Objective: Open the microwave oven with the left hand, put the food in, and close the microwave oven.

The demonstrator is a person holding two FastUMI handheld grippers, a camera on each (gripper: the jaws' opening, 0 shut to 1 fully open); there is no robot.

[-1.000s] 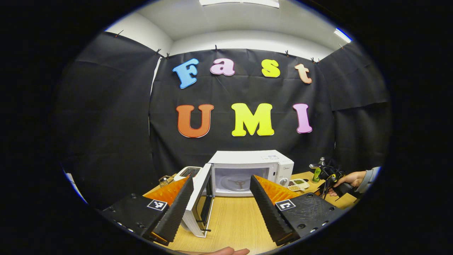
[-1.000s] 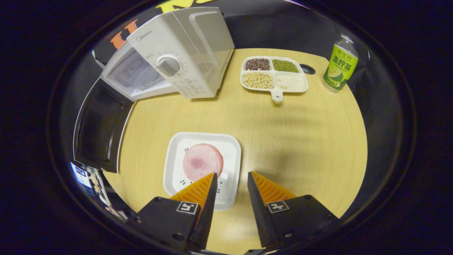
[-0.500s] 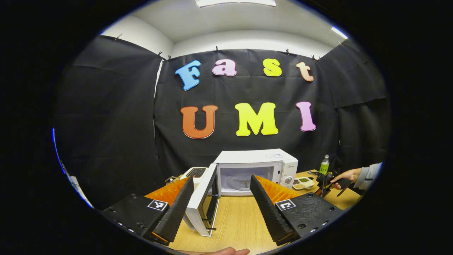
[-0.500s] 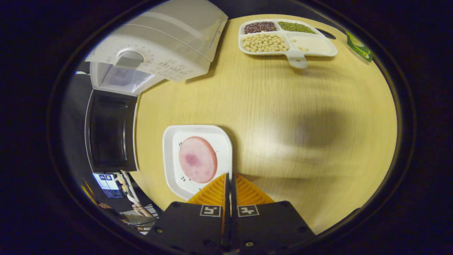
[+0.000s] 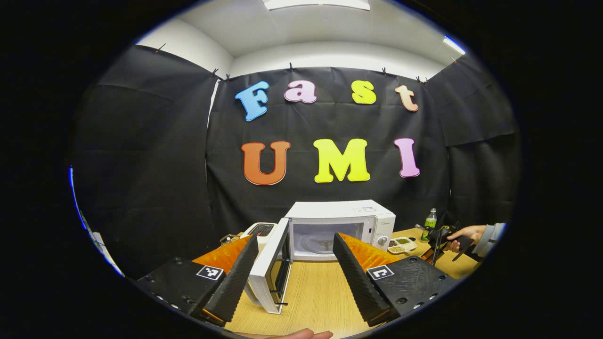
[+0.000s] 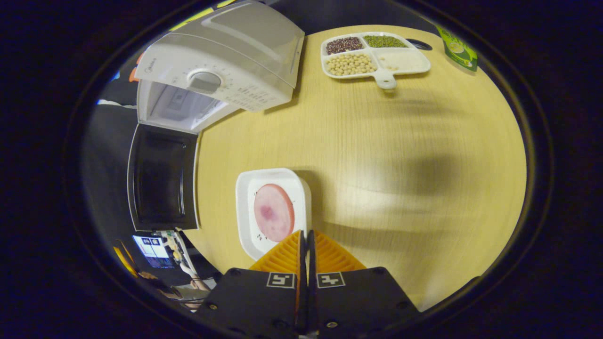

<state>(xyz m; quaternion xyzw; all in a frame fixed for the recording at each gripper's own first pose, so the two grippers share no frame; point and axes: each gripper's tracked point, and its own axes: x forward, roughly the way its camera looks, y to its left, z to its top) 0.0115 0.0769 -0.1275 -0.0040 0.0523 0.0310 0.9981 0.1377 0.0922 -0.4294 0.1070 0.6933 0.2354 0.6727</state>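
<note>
Microwave oven (image 5: 338,226) is seen standing at the back of the desk (image 5: 311,292) with its door (image 5: 273,263) swung fully open toward the front, so the opening step looks done. In the left gripper view the left tool (image 5: 294,270) is held back from the oven, its fingers spread wide and holding nothing.

In the right gripper view the food, a round pink slice (image 6: 274,213), lies on a white square plate (image 6: 246,197) in front of the oven and just beside the open door (image 6: 162,178). The right tool (image 6: 306,245) is pinched down on the near right edge of the plate, both fingers drawn together with only a thin gap between them; the rim itself is hidden where they meet, so how much of it is gripped cannot be judged. The plate appears tilted, its far side tipped away.

The step in hand is judged to be carrying the plate into the cavity. It is best done if the plate is levelled before it is moved, since the slice rests loose and could slide off. The pinch should be kept firm, as the load hangs from one edge. The plate should be swung wide around the door edge, entered low and straight onto the turntable (image 5: 318,242), and released only once it sits flat. The divided tray of beans (image 6: 374,54) and the green bottle (image 6: 456,46) stand well apart and are not in the path.
</note>
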